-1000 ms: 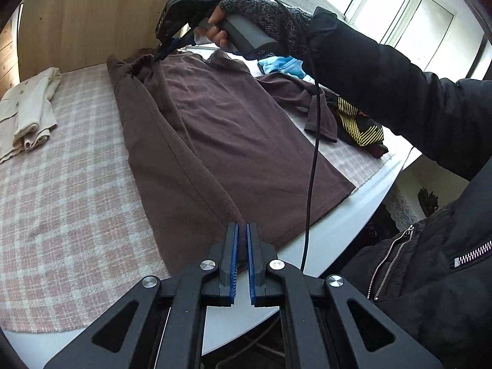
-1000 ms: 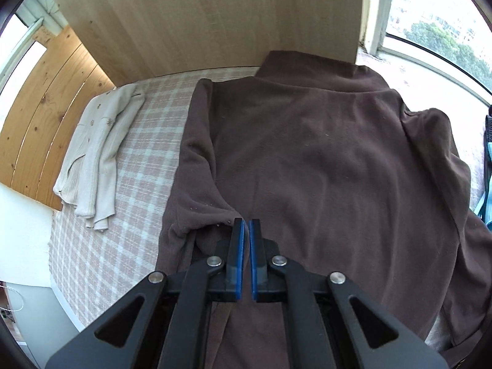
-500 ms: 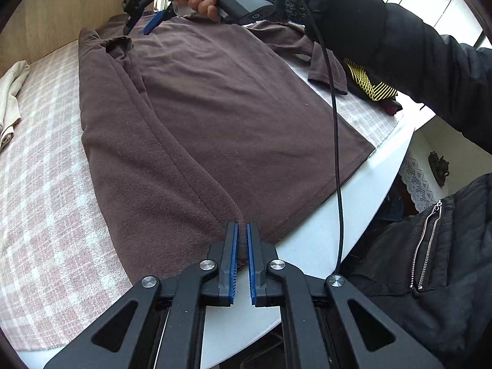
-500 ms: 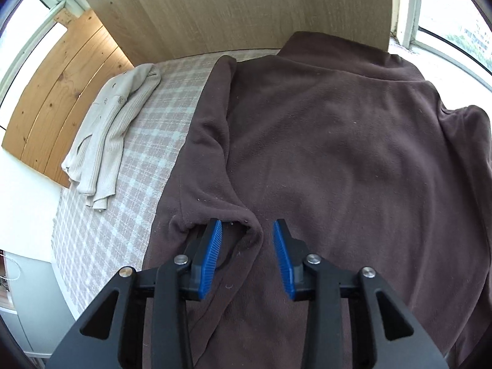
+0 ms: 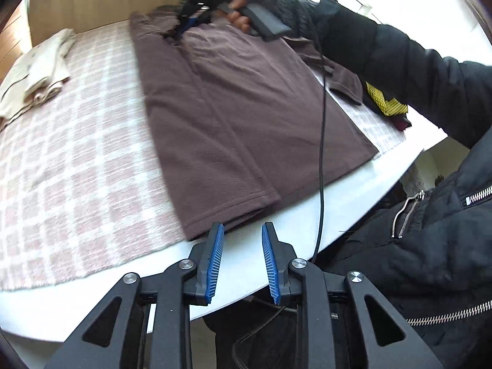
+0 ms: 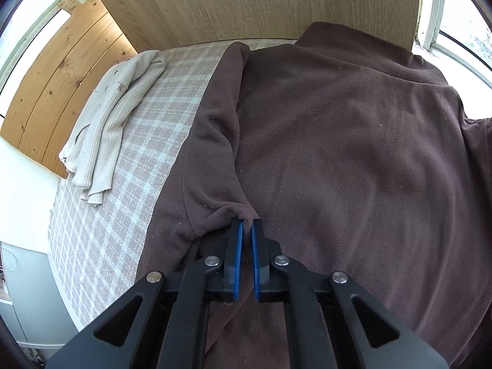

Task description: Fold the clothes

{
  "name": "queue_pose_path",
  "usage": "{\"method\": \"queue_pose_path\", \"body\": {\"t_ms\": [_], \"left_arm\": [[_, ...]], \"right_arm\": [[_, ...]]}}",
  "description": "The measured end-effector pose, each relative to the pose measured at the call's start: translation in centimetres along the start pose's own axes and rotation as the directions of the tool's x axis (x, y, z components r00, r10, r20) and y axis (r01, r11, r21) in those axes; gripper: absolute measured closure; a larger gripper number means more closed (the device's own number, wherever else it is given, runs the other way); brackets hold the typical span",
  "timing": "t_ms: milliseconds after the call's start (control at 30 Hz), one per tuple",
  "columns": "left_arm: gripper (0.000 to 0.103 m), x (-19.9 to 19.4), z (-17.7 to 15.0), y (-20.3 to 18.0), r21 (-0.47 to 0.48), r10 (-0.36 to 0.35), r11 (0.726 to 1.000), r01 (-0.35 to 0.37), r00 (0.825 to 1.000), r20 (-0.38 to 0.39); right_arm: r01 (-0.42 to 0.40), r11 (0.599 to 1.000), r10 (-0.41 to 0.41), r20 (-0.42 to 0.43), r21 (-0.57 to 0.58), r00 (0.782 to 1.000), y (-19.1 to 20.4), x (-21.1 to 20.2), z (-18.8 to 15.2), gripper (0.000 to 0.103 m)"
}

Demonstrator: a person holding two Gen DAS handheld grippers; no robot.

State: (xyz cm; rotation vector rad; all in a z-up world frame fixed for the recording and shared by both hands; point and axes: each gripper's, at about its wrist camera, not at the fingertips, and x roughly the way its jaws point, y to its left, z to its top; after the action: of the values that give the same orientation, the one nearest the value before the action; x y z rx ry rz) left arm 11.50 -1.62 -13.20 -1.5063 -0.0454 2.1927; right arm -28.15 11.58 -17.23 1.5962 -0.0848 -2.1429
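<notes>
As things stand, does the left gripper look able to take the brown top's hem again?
Probably yes: the left gripper has just opened and the brown top's hem lies just ahead of its jaws at the table edge, with nothing between.

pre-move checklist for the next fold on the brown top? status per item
1. Right tool shut on a fold of the brown top: ok.
2. Left tool gripping the hem: not ok, jaws just opened, nothing between them.
3. Top's body lying flat: ok.
4. Cream cardigan apart from the top: ok.
5. Cable off the fabric: not ok, it hangs across the top.
6. Far sleeve tucked: cannot tell.
</notes>
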Motion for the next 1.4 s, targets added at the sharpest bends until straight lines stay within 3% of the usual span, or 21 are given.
{"method": "queue_pose_path", "body": {"t_ms": [67, 267, 400, 500, 600, 700, 800, 833, 867, 1100, 1233, 1267, 1333, 1400], "left_arm": [[0.079, -0.1, 0.0, 1.7, -0.057, 0.036, 0.998, -0.036, 0.999, 0.009], [0.075, 2.6, 0.9, 2.7, -0.059, 0.002, 0.998, -0.002, 1.000, -0.015], [0.074, 1.4, 1.3, 0.6, -0.014, 0.058, 0.998, -0.058, 0.998, 0.004], [0.065, 1.1, 2.0, -2.2, 0.034, 0.056, 0.998, -0.057, 0.998, 0.034], [0.064, 3.1, 2.5, -4.4, 0.083, 0.034, 0.996, -0.035, 0.999, 0.014], [0.064, 5.8, 2.7, -5.0, 0.100, 0.098, 0.991, -0.095, 0.995, -0.029], [0.076, 6.3, 2.8, -4.6, 0.083, 0.089, 0.993, -0.086, 0.996, -0.025], [0.092, 6.2, 2.9, -4.3, 0.070, 0.075, 0.995, -0.073, 0.997, -0.029], [0.099, 6.0, 2.9, -4.0, 0.056, 0.050, 0.997, -0.048, 0.998, -0.030], [0.099, 3.8, 2.9, -4.7, 0.059, -0.006, 0.998, 0.006, 1.000, 0.011], [0.099, 3.2, 3.2, -4.7, 0.058, -0.023, 0.998, 0.022, 0.999, 0.028], [0.099, 3.4, 3.2, -4.6, 0.059, -0.017, 0.998, 0.016, 1.000, 0.022], [0.099, 3.9, 3.2, -4.3, 0.053, -0.014, 0.998, 0.014, 1.000, 0.007], [0.099, 4.2, 3.1, -4.2, 0.051, -0.017, 0.999, 0.017, 1.000, -0.003]], "right_arm": [[0.007, 1.000, -0.007, -0.004, -0.005, 1.000, -0.1, 0.0, -0.1, 0.097], [0.016, 1.000, -0.016, -0.011, -0.002, 1.000, -0.4, 0.2, -0.1, 0.097], [0.021, 1.000, -0.021, -0.019, -0.004, 1.000, -0.5, 0.2, -0.1, 0.097], [0.018, 1.000, -0.018, -0.023, 0.003, 1.000, -0.6, 0.3, -0.1, 0.097], [0.013, 1.000, -0.013, -0.026, 0.001, 1.000, -0.7, 0.3, -0.1, 0.097], [0.010, 1.000, -0.010, -0.029, 0.000, 1.000, -0.8, 0.5, 0.0, 0.097], [0.007, 1.000, -0.007, -0.025, -0.001, 1.000, -0.8, 0.4, -0.1, 0.097], [0.004, 1.000, -0.004, -0.023, 0.001, 1.000, -0.9, 0.4, -0.1, 0.098], [0.001, 1.000, -0.001, -0.019, 0.004, 1.000, -1.0, 0.3, -0.1, 0.098], [-0.052, 0.998, 0.052, 0.015, 0.034, 0.999, -2.0, -1.2, -0.3, 0.098], [-0.078, 0.996, 0.078, 0.004, -0.041, 0.997, -1.5, -2.0, -0.4, 0.097], [-0.063, 0.996, 0.064, 0.006, -0.060, 0.998, -1.3, -2.3, -0.5, 0.095], [-0.056, 0.994, 0.059, 0.028, -0.095, 0.998, -0.8, -3.2, -0.4, 0.075], [-0.085, 0.990, 0.093, 0.063, -0.111, 0.994, -0.4, -3.9, -0.1, 0.062]]}}
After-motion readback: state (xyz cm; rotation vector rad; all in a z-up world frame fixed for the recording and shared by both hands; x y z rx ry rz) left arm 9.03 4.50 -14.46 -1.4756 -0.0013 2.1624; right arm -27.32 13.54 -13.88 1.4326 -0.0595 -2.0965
